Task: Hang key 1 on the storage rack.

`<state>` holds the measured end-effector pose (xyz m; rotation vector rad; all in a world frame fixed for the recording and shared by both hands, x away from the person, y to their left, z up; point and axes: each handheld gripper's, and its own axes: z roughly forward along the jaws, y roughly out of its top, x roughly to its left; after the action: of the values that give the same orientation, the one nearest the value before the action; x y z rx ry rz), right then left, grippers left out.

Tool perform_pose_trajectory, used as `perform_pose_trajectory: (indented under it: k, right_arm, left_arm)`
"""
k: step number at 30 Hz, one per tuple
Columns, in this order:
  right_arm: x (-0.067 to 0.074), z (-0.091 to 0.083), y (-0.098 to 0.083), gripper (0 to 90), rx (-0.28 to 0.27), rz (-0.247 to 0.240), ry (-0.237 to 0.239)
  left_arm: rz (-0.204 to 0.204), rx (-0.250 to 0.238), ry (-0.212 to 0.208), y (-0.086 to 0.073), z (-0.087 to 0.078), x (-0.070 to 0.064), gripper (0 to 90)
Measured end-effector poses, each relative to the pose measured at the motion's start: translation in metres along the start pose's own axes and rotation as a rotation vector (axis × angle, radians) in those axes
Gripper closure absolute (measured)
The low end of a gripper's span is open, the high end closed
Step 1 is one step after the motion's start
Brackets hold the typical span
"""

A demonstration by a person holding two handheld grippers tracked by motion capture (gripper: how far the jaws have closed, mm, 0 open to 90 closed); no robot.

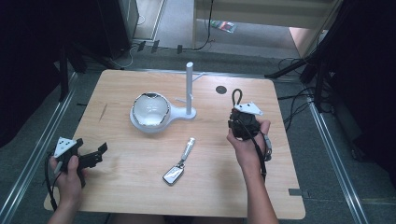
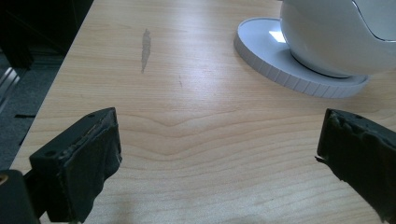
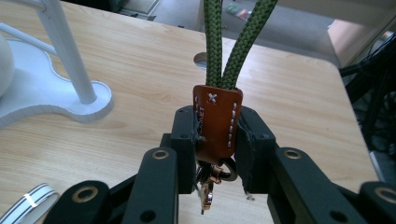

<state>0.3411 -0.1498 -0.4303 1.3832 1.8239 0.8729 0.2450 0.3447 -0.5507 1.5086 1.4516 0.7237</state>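
My right gripper (image 1: 243, 122) (image 3: 217, 137) is raised above the right side of the table and shut on a keychain's brown leather tab (image 3: 219, 116). A green cord loop (image 3: 233, 42) (image 1: 236, 97) stands up from the tab, and a metal clasp (image 3: 210, 186) hangs below the jaws. At the table's left edge my left gripper (image 1: 95, 154) (image 2: 217, 154) is held low, open, with bare wood between its pads. A white stand (image 1: 189, 88) (image 3: 65, 46) with a post and side pegs rises at the middle back. Its base (image 2: 289, 74) carries a white bowl (image 1: 150, 109) (image 2: 336, 32).
A silver key fob (image 1: 173, 175) with a striped strap (image 1: 188, 148) (image 3: 32, 198) lies on the wooden table (image 1: 140, 186) near its front middle. A round dark hole (image 1: 221, 89) (image 3: 201, 60) sits in the tabletop behind my right gripper. Cables and dark stands surround the table.
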Motion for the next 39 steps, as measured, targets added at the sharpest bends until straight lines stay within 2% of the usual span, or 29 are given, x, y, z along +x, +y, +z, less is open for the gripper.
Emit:
perform_pose_trajectory:
  k: [2, 4, 12, 13, 17, 25, 27, 29, 32, 39]
  right_arm:
    - [0.005, 0.003, 0.002, 72.0, -0.003, -0.038, -0.025]
    - [0.006, 0.004, 0.003, 72.0, -0.001, -0.047, -0.033]
    - [0.013, 0.009, 0.007, 72.0, -0.044, -0.025, -0.045]
    - [0.015, 0.010, 0.009, 71.9, -0.072, -0.025, -0.049]
    - [0.018, 0.011, 0.011, 71.7, -0.104, -0.034, -0.041]
    - [0.024, 0.018, 0.017, 71.2, -0.116, -0.028, -0.049]
    - [0.026, 0.020, 0.019, 71.1, -0.128, -0.038, -0.046]
    - [0.031, 0.022, 0.021, 71.1, -0.142, -0.064, -0.065]
    - [0.034, 0.023, 0.022, 71.0, -0.150, -0.069, -0.077]
    - [0.044, 0.030, 0.026, 70.9, -0.151, -0.083, -0.064]
  left_arm:
    - [0.000, 0.001, -0.001, 0.000, 0.000, 0.000, 0.1]
    - [0.001, 0.001, 0.000, 0.000, 0.000, 0.000, 0.1]
    - [0.000, 0.002, -0.001, 0.000, 0.000, 0.000, 0.2]
    - [0.000, 0.002, 0.000, 0.000, 0.000, 0.000, 0.1]
    - [0.001, 0.004, -0.002, 0.000, 0.000, 0.000, 0.1]
    - [-0.001, 0.004, -0.003, 0.000, 0.000, 0.000, 0.1]
    - [-0.002, 0.005, -0.004, 0.000, 0.000, 0.000, 0.1]
    - [-0.003, 0.007, -0.004, 0.000, 0.000, 0.000, 0.2]
    - [-0.003, 0.006, -0.005, 0.000, 0.000, 0.000, 0.2]
    - [-0.006, 0.003, -0.008, 0.000, 0.000, 0.000, 0.1]
